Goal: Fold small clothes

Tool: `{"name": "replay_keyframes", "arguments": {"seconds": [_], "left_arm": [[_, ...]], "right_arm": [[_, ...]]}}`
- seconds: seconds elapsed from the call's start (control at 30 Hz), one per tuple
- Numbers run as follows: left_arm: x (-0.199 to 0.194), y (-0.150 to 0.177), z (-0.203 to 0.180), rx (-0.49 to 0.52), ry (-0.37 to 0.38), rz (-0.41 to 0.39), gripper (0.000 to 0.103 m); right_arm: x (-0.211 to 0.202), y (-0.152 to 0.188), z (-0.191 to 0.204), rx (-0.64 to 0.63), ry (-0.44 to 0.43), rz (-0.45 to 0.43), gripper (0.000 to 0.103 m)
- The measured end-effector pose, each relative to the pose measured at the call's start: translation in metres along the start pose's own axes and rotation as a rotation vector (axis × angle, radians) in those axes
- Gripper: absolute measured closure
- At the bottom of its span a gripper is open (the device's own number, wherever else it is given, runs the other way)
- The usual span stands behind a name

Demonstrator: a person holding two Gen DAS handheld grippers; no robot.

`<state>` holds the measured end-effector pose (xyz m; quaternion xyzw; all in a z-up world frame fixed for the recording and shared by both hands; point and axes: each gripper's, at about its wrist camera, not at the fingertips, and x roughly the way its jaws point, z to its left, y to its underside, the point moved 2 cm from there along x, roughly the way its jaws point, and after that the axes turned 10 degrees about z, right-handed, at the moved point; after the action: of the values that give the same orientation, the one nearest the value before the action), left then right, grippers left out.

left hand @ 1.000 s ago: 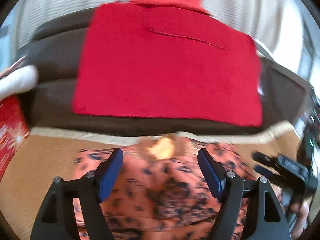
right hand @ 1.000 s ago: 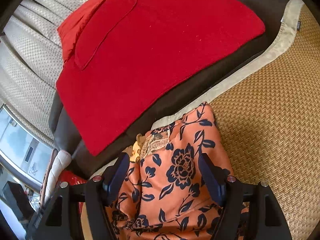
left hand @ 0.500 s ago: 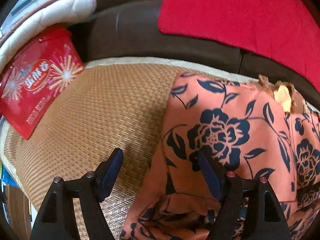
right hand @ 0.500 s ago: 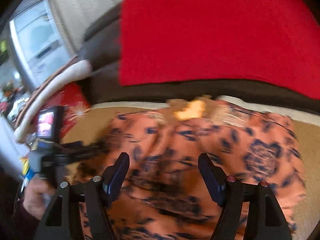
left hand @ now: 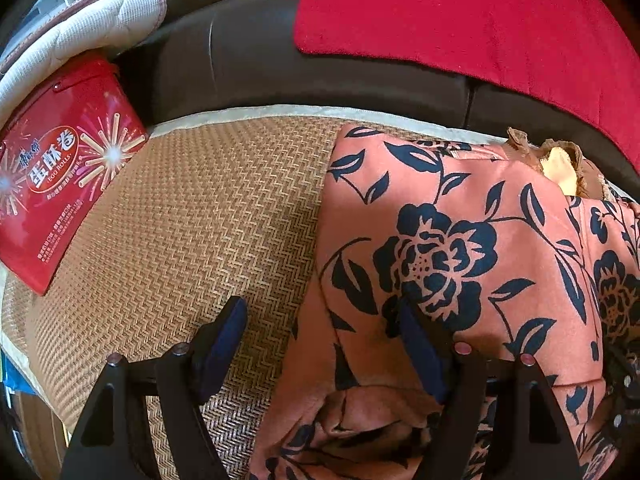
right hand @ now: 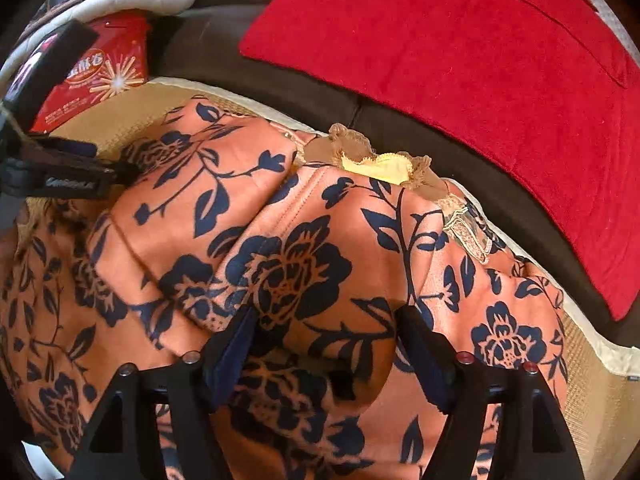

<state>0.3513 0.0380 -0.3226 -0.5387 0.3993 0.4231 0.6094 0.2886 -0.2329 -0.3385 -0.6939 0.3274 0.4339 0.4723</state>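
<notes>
This was a home, a living room by the look of it. A dark brown leather sofa (left hand: 248, 60) ran along the back, with a red blanket (right hand: 460, 60) spread over its seat. In front lay a woven rattan mat (left hand: 208, 208) edged in pale cloth. A red tin of egg rolls (left hand: 60, 168) with fireworks on the lid sat at the mat's corner, beside a quilted white cushion (left hand: 92, 24). A floral orange garment (right hand: 300, 248) lay on the mat. Pale textured fabric, perhaps a curtain, showed behind the sofa.
</notes>
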Motion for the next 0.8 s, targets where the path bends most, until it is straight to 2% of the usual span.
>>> {"name": "replay_keyframes", "arguments": {"seconds": [0.17,0.23,0.4,0.57,0.67,0.73,0.8], "left_arm": [[0.001,0.000,0.001,-0.003,0.011,0.006,0.025],[0.004,-0.001,0.002,0.000,0.008,0.005,0.025],[0.010,-0.006,0.008,-0.003,0.011,0.007,0.025],[0.010,-0.006,0.008,-0.001,0.010,0.006,0.025],[0.017,-0.009,0.016,-0.004,0.022,0.010,0.025],[0.018,-0.010,0.017,-0.007,0.027,0.014,0.025],[0.017,-0.010,0.017,-0.009,0.030,0.016,0.024]], "right_arm": [[-0.006,-0.006,-0.004,0.037,-0.017,0.009,0.023],[-0.024,-0.007,-0.008,0.055,-0.055,-0.039,0.023],[-0.037,-0.002,0.011,-0.065,-0.104,-0.047,0.023],[-0.006,-0.007,0.025,-0.106,-0.022,0.007,0.024],[0.004,-0.008,0.030,-0.139,0.029,-0.004,0.024],[0.008,-0.011,0.029,-0.116,0.030,-0.015,0.025],[0.005,-0.012,0.020,-0.075,0.004,-0.021,0.037]]}}
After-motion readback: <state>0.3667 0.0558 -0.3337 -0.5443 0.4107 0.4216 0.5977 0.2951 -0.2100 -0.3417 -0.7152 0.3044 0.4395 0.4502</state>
